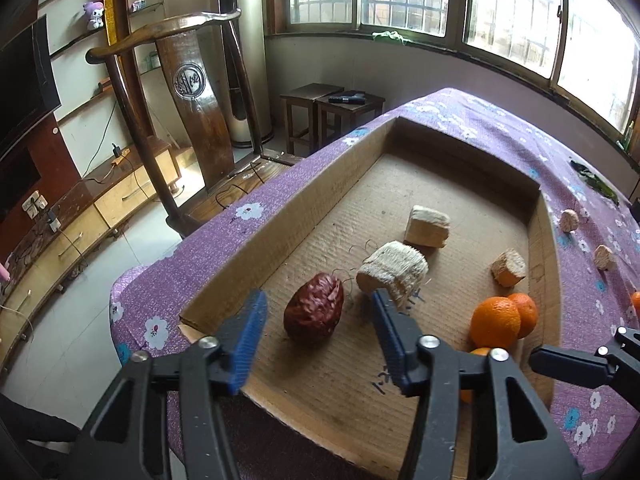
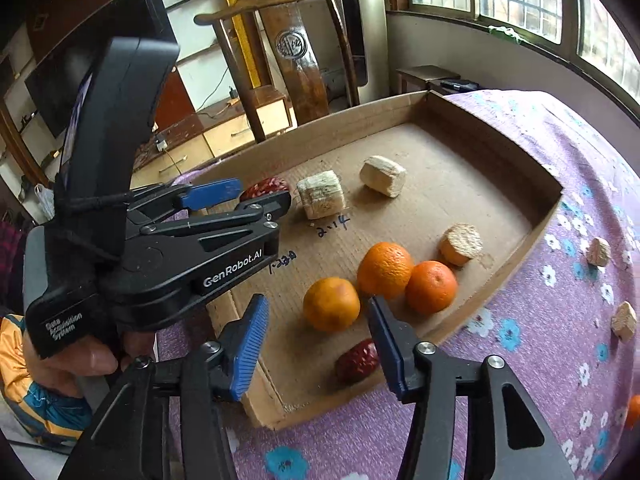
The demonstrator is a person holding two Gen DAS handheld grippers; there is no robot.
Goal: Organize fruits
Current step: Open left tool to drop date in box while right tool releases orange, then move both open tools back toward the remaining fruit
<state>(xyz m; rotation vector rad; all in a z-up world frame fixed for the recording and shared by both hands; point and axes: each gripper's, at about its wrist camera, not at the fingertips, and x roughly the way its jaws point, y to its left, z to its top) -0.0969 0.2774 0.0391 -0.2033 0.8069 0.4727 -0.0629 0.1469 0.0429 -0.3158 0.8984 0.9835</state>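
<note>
A shallow cardboard tray [image 1: 248,236] lies on a purple flowered cloth. In the left wrist view my left gripper [image 1: 319,298] stands open over the tray floor. A wrinkled red date [image 1: 314,314] lies between its blue pads, which do not touch it. The right wrist view shows that same gripper [image 2: 244,196] and date [image 2: 268,186] at the tray's left side. My right gripper [image 2: 317,306] is open at the tray's near corner. A second red date [image 2: 356,360] lies between its fingers, and three oranges [image 2: 331,304] sit just beyond.
Three pale fibrous chunks [image 2: 322,194] lie in the tray. Two more chunks [image 2: 599,251] rest on the cloth [image 2: 560,360] to the right, with another orange [image 2: 634,410] at the frame edge. A wooden chair [image 1: 192,92] stands beyond the table's left edge.
</note>
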